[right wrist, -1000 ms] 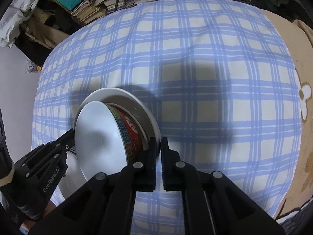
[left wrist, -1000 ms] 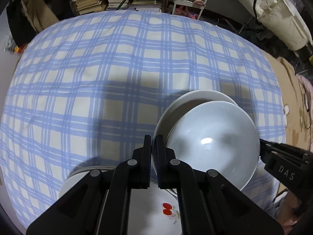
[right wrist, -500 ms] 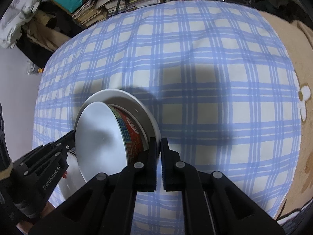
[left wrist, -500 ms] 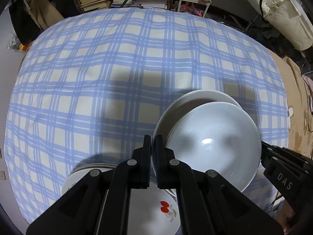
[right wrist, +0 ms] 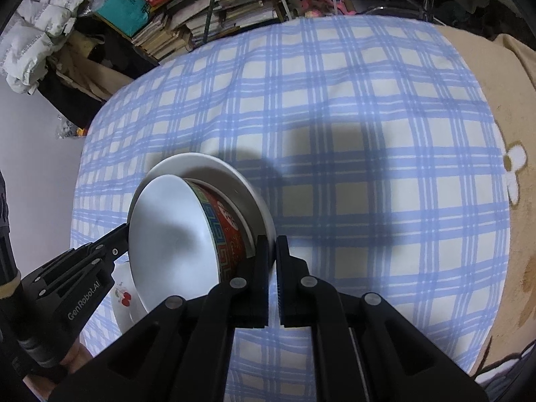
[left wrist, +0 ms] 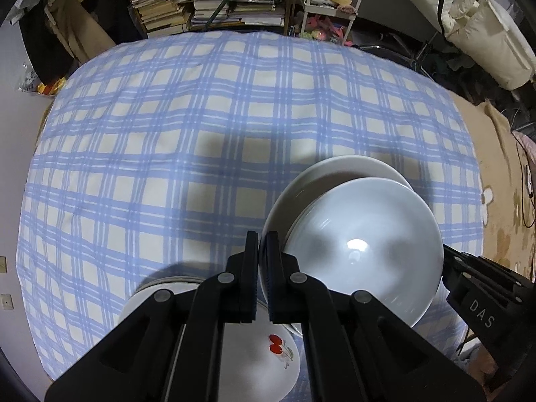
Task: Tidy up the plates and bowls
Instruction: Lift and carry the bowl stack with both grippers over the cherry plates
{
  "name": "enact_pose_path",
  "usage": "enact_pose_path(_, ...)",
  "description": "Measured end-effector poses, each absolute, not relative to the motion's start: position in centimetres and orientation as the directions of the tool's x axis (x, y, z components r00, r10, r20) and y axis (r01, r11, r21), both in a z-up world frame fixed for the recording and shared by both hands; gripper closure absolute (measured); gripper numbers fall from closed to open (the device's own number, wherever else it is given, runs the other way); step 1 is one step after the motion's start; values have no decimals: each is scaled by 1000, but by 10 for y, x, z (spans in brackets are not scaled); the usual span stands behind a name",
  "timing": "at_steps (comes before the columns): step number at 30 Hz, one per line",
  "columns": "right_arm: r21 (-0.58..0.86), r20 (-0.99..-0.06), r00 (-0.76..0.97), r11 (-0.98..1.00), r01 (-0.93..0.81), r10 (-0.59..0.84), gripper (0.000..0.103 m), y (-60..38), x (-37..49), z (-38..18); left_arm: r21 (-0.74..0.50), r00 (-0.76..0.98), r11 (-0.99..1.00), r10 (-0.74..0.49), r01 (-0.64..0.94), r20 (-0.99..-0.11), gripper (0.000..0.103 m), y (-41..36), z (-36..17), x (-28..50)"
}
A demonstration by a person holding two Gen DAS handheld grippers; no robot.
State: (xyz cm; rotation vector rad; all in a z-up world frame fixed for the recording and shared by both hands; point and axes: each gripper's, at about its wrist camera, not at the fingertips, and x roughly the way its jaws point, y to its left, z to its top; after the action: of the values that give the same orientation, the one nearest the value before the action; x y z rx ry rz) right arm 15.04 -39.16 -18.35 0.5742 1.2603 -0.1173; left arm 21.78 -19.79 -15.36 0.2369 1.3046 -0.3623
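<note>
While both claws pinch opposite rims of the white ceramic plate [left wrist: 338,171], the left claw [left wrist: 263,254] and right claw [right wrist: 272,258] hold it above the blue-checked bed cover [left wrist: 201,134], carrying a red-patterned white bowl [right wrist: 174,231]; a cherry-printed plate [left wrist: 264,358] lies below.

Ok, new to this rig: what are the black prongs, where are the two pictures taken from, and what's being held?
No robot here: a person holds black tongs in each hand, with a camera on each looking along them. One picture is from the left tongs, the other from the right tongs. Both are shut on opposite rims of a white plate carrying a bowl, white inside, red-patterned outside. Beneath lies a cherry-printed plate on a blue checked cloth.
</note>
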Motion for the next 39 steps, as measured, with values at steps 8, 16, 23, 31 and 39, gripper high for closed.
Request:
enact_pose_path(8,380,-899,364,848,370,244,94,-382,136,-165,6,265,918,-108,395,-958,101,-188,-127,203)
enact_pose_path(16,353,-896,377,892,282,235,94,-345,123,-139,1,274,945,-93,326,-957,101,-147,-109,182)
enact_pose_path(23,386,-889,345,898,211,301,94,-304,121,-143,29,289,975,-36,219,-957,101,-97,-106,165)
enact_pose_path(31,359,-904,299,923,142,305,94,-264,121,-158,13,250,991,-21,132,-968,101,-53,-128,153)
enact_pose_path(39,331,-918,274,935,128,287,94,-245,121,-172,11,227,994,-15,111,-974,101,-38,-147,147)
